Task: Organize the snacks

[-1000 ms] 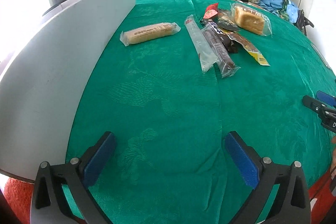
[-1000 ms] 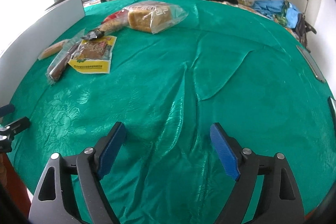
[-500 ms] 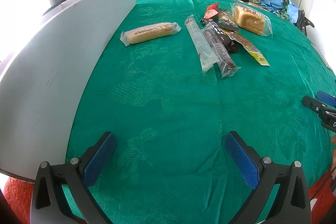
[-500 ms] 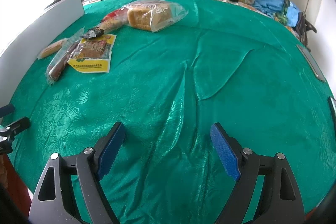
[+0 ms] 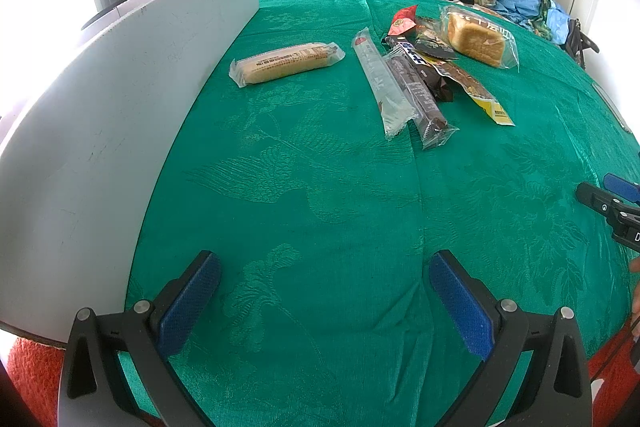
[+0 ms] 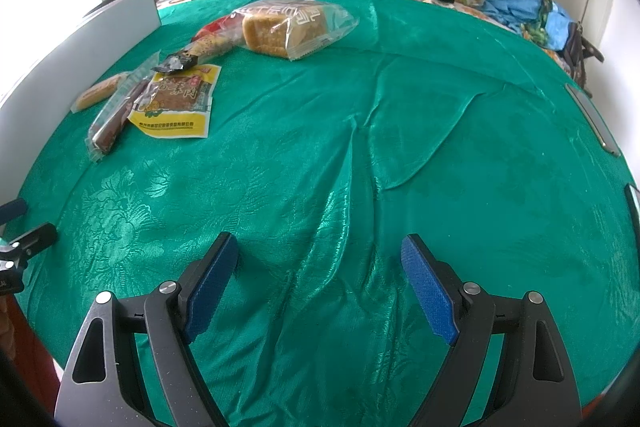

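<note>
The left gripper [image 5: 324, 291] hangs over the green cloth [image 5: 320, 195] with its jaws wide and nothing between them; the right gripper [image 6: 320, 279] does likewise – spread and bare; the snacks lie far ahead – a long cake [image 5: 286, 63] apart near the white board [image 5: 100, 131], the bread bag [image 6: 288, 25] and yellow packet [image 6: 178, 103] clustered together.

Snack pile [image 5: 432, 67] far on cloth [image 5: 320, 195]; board [image 5: 100, 131] along left.
</note>
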{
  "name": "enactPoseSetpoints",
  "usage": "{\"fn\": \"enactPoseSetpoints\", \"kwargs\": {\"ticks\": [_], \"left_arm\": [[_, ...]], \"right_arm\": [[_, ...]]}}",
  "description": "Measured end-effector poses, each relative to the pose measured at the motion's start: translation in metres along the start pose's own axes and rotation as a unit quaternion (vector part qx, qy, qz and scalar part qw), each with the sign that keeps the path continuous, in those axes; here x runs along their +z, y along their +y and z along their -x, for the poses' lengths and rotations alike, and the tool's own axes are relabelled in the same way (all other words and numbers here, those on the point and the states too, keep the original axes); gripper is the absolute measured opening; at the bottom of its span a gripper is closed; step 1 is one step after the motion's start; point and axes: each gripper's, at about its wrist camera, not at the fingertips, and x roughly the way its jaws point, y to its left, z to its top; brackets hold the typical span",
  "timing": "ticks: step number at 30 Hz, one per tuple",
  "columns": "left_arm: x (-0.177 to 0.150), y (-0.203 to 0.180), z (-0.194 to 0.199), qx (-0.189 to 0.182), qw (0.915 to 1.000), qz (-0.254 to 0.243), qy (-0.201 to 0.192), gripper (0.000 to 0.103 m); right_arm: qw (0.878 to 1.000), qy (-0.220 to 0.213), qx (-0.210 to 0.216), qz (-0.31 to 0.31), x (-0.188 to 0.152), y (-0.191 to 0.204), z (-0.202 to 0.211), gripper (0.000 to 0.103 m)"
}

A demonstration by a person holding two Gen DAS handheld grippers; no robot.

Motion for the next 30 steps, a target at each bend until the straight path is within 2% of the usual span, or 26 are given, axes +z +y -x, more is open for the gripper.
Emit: {"fn": "enactPoseSetpoints", "kwargs": {"ticks": [13, 18, 23, 26, 30], "left_arm": [[0.000, 0.000, 0.000, 0.000, 1.0000, 0.000, 0.000, 0.103], [0.002, 0.001, 0.000, -0.003, 0.9999, 0.003, 0.014, 0.103], [0.004, 0.005, 0.004, -0.024, 0.9992, 0.014, 0.027, 0.102], [0.018, 0.002, 0.010, -0.051, 0.9983, 0.022, 0.017, 0.099], [0.055, -0.002, 0.010, -0.072, 0.9968, 0.036, 0.007, 0.092]], "right_arm": [[1.000, -0.001, 0.000, 0.000, 0.000, -0.001, 0.000, 0.086], [1.000, -0.001, 0.000, 0.000, 0.000, -0.001, 0.000, 0.086], [1.000, -0.001, 0.000, 0.000, -0.001, -0.001, 0.000, 0.086], [1.000, -0.001, 0.000, 0.000, 0.000, -0.001, 0.000, 0.086], [1.000, -0.001, 0.000, 0.000, -0.001, -0.001, 0.000, 0.086]]}}
